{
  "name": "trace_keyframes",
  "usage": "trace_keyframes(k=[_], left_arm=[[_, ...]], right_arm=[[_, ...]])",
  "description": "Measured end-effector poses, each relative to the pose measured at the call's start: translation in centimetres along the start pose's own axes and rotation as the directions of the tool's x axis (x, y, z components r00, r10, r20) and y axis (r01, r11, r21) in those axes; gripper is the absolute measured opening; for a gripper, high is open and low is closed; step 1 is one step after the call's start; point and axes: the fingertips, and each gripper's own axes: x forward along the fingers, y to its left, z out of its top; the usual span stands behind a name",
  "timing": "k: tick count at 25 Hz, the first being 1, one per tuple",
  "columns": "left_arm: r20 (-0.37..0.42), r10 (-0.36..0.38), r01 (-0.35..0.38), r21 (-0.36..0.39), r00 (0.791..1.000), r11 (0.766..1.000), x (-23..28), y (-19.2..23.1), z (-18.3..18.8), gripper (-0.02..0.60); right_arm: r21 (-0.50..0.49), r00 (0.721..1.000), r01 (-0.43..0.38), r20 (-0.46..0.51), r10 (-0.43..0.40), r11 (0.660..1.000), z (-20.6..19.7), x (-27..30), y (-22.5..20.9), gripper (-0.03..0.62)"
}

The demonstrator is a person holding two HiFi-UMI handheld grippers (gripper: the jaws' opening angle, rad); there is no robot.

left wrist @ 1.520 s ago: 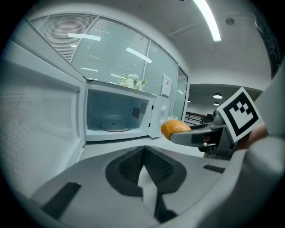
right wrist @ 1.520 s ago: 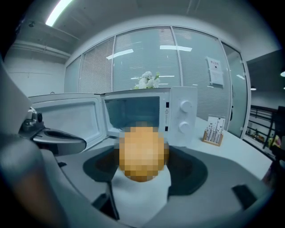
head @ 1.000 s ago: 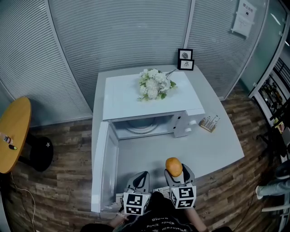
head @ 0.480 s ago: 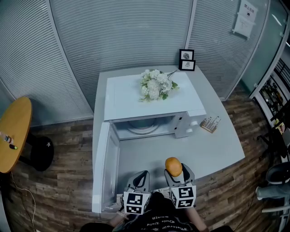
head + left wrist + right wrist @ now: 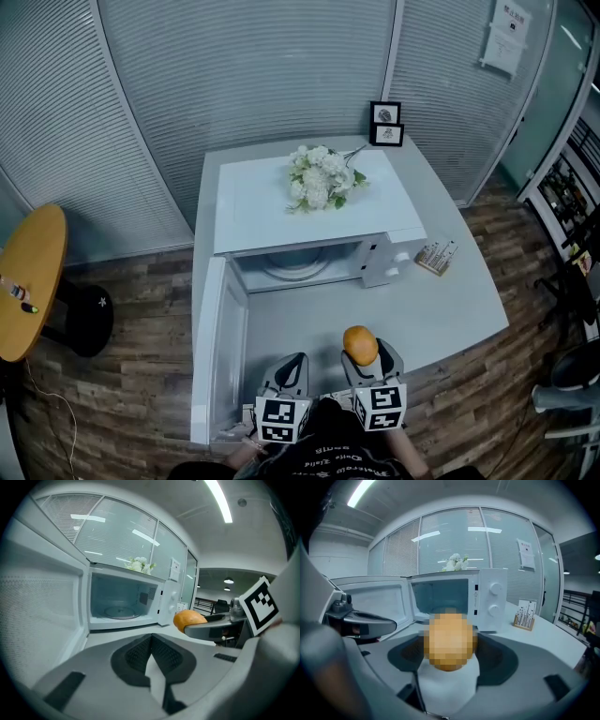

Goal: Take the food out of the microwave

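- Food (image 5: 360,345), a round orange piece, sits outside the microwave (image 5: 309,202), at 6 o'clock from its open cavity, above the grey table (image 5: 450,309).
- Right gripper (image 5: 367,356) pinches the food between its jaws.
- Left gripper (image 5: 292,366) sits at 9 o'clock from the right one, with its jaws pressed together on nothing.
- Microwave door (image 5: 217,347) stands swung out toward 7 o'clock, and the glass turntable (image 5: 295,265) inside is bare.
- White flowers (image 5: 321,175) lie on top of the microwave.
- Two small picture frames (image 5: 384,123) stand at 1 o'clock from the flowers.
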Motion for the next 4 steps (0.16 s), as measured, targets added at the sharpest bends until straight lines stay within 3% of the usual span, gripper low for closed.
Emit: trace_keyframes(k=[4], left_arm=[[-0.003, -0.004, 0.004, -0.002, 1.0, 1.0, 0.09, -0.05, 0.03, 0.008]], right_arm=[[0.004, 1.0, -0.002, -0.004, 0.002, 1.0, -0.06, 0.07, -0.04, 0.325]])
